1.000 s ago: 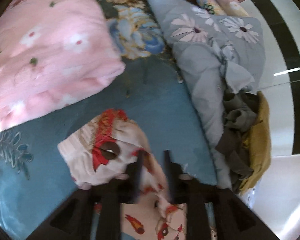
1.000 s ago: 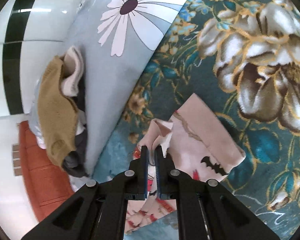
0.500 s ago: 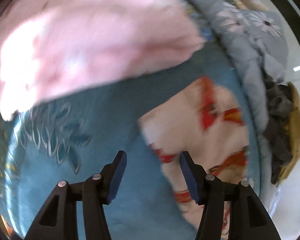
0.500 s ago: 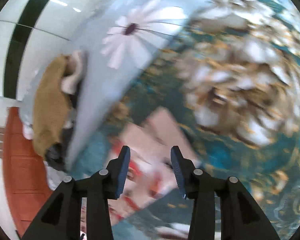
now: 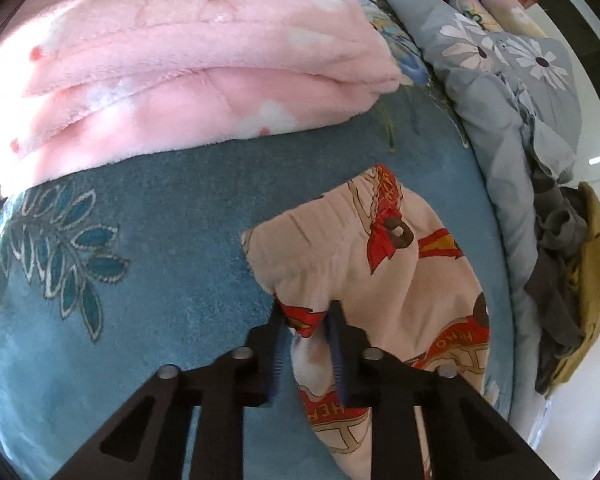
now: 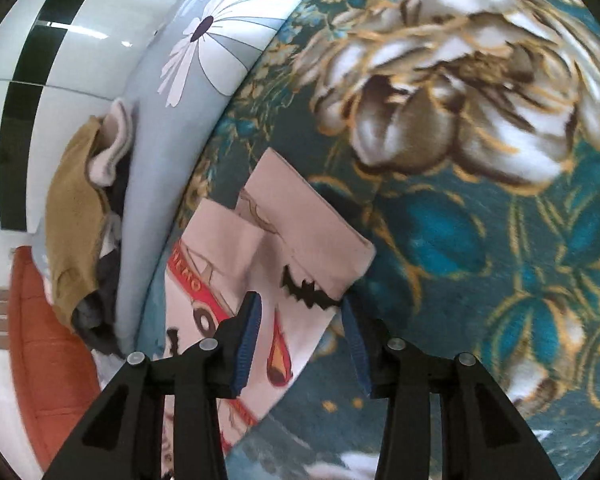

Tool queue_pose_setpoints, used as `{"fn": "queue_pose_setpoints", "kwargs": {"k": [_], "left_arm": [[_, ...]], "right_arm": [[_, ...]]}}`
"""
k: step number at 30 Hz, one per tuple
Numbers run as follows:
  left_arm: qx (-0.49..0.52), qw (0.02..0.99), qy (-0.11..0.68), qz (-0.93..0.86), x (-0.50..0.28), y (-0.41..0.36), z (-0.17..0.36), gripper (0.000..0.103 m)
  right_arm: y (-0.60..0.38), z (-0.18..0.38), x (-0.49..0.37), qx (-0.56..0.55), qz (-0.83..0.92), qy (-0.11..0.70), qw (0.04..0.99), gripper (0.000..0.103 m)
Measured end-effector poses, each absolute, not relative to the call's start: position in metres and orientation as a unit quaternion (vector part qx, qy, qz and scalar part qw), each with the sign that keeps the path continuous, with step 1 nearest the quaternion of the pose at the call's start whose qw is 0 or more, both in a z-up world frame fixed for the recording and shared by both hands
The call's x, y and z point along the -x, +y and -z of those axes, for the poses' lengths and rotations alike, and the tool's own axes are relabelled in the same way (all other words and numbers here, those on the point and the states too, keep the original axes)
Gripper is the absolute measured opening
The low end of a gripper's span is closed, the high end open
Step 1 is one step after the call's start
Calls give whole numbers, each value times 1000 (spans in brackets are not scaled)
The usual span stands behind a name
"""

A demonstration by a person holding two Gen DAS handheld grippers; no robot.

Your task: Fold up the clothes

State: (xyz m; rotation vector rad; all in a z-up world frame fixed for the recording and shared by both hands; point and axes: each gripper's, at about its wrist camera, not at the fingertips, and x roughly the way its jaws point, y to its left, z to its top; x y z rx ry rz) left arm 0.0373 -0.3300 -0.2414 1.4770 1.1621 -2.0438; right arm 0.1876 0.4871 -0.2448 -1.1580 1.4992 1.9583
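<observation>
A cream printed garment [image 5: 380, 264] with red cartoon motifs lies on the blue floral bedspread [image 5: 140, 280]. My left gripper [image 5: 306, 324] is shut on a fold at the garment's near left edge. In the right wrist view the same garment [image 6: 268, 248] lies flat and partly folded, with a black bat print near its edge. My right gripper [image 6: 300, 312] is open, its blue-padded fingers straddling the garment's near corner just above it.
A folded pink fleece blanket [image 5: 172, 64] lies at the back left. A grey daisy-print quilt [image 5: 512, 92] runs along the right bed edge, with a pile of mustard and grey clothes [image 5: 572, 280] on it. White tiled floor [image 6: 40, 52] lies beyond the bed edge.
Both grippers let go of the garment and opened. The left one has since closed on the garment's near left edge. The right one stays open over the corner.
</observation>
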Motion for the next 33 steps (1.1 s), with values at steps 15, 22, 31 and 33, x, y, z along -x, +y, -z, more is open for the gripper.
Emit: {"fn": "queue_pose_setpoints", "kwargs": {"k": [15,22,31,33], "left_arm": [[-414,127,448,782,-118,-345,155,7],[-470,170,460,734,-185,-359,211,8],[-441,199,501,718,-216,-367,221,15],[-431,217,510,713,-226,-372,214,19]], "right_arm": [[480,163,-196,369,-774,507,87,9],[474,210,-235,465,-747,462,111,9],[483,209,-243,495,-742,430,142,24],[488,203,-241,496,-743,415,170,24]]}}
